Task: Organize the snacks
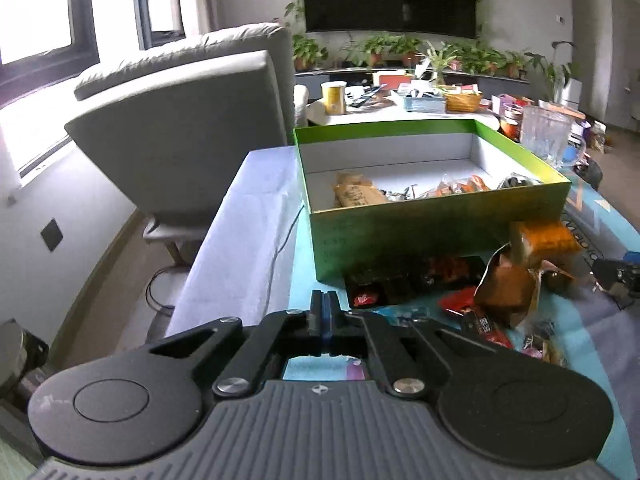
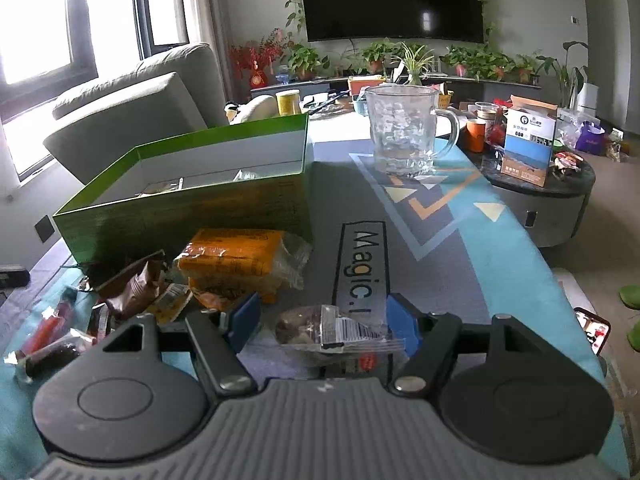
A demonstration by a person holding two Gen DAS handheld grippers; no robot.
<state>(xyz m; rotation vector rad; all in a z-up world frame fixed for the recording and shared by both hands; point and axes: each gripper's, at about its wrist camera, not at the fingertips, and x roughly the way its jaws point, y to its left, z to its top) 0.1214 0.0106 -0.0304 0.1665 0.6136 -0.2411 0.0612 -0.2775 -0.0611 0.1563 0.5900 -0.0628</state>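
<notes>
A green box (image 1: 436, 232) with a white inside holds several snack packets (image 1: 360, 194); it also shows in the right wrist view (image 2: 180, 216). My left gripper (image 1: 323, 312) is shut and empty, just left of a black packet (image 1: 412, 280) and a brown wrapper (image 1: 508, 292) in front of the box. My right gripper (image 2: 322, 320) is open, its blue pads on either side of a clear packet with a dark snack (image 2: 332, 330) lying on the mat. An orange packet (image 2: 232, 260) and brown wrappers (image 2: 132, 284) lie to its left.
A glass mug (image 2: 404, 132) stands on the patterned mat (image 2: 460, 232) behind the right gripper. A grey sofa (image 1: 180, 128) is at the left. A round side table (image 2: 540, 192) with boxes stands at the right. A cluttered white table (image 1: 400, 108) lies behind.
</notes>
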